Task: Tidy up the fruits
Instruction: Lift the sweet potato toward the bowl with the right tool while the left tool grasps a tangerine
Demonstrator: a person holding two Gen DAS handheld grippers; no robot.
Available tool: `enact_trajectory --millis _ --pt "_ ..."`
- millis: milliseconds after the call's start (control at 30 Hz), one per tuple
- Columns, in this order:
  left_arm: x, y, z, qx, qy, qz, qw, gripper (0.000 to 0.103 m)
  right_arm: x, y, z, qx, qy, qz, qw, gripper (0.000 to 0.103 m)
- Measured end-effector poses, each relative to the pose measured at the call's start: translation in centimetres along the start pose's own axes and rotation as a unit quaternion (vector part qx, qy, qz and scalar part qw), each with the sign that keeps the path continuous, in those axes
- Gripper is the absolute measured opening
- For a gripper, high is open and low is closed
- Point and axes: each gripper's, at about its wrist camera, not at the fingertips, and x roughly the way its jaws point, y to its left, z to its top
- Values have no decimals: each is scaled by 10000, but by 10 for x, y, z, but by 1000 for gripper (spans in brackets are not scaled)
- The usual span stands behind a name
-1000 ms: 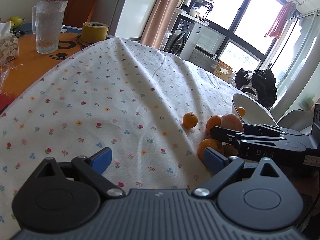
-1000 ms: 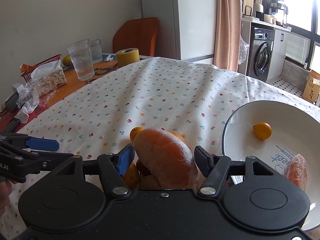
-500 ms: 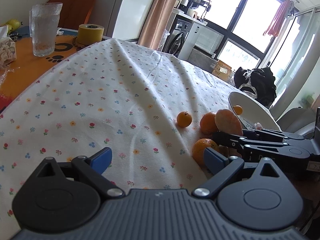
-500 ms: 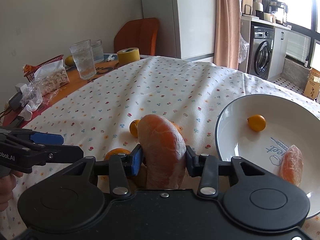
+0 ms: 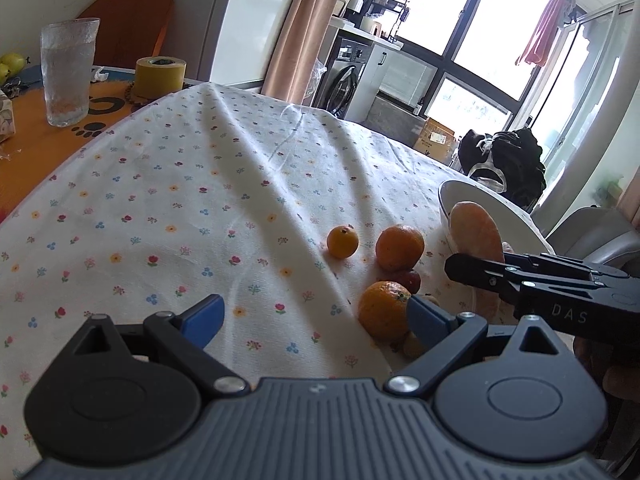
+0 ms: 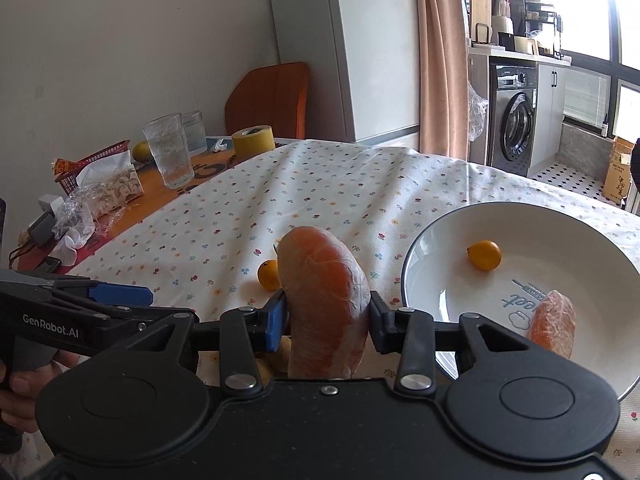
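My right gripper (image 6: 326, 320) is shut on a large peeled citrus segment (image 6: 324, 296), held upright above the tablecloth just left of the white bowl (image 6: 420, 276). From the left wrist view the same segment (image 5: 476, 240) shows in front of the bowl (image 5: 492, 204). The bowl holds a small kumquat (image 6: 484, 255) and another wrapped segment (image 6: 554, 322). My left gripper (image 5: 316, 316) is open, low over the cloth, with a mandarin (image 5: 382, 314) by its right finger. A second mandarin (image 5: 399, 247), a kumquat (image 5: 342, 241) and a small red fruit (image 5: 408, 280) lie beyond.
Far left on the bare orange table stand a water glass (image 5: 69, 74), a yellow tape roll (image 5: 160, 77) and a tissue pack (image 6: 112, 184) among plastic wrap. An orange chair (image 6: 272, 98) is behind the table. The floral cloth (image 5: 180, 200) spreads wide on the left.
My right gripper closed on the peeled segment and lifted it up and toward the bowl. The left gripper stayed open and shifted only slightly.
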Motion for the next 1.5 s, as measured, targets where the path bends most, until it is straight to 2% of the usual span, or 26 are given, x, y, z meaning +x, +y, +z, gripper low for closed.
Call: enact_trajectory --millis 267,400,533,600,800,867,900,1133,1500 --pt "5 -15 -1 169 -32 -169 9997 93 -22 -20 7 178 -279 -217 9992 39" --pt "12 -25 0 258 1 -254 9993 85 -31 -35 5 305 -396 -358 9981 39" --pt "23 -31 1 200 85 -259 9994 66 -38 -53 1 465 -444 -521 9966 39" --pt "29 -33 2 123 163 -293 9994 62 -42 -62 -2 562 -468 -580 9956 39" --pt "38 -44 -2 333 179 -87 9992 61 -51 -80 -6 665 -558 -716 9936 39" --pt "38 -46 -3 408 177 13 9990 47 -54 -86 -7 690 -587 -745 9931 39" --pt "37 -45 -2 392 190 -12 9990 36 -54 -89 -7 707 -599 -754 9928 39" --pt "29 -48 11 375 84 37 9993 36 -55 -108 -10 881 -697 -825 9902 39" --pt "32 -77 30 642 -62 -28 9979 36 -60 -134 -19 1214 -875 -1102 9826 39"
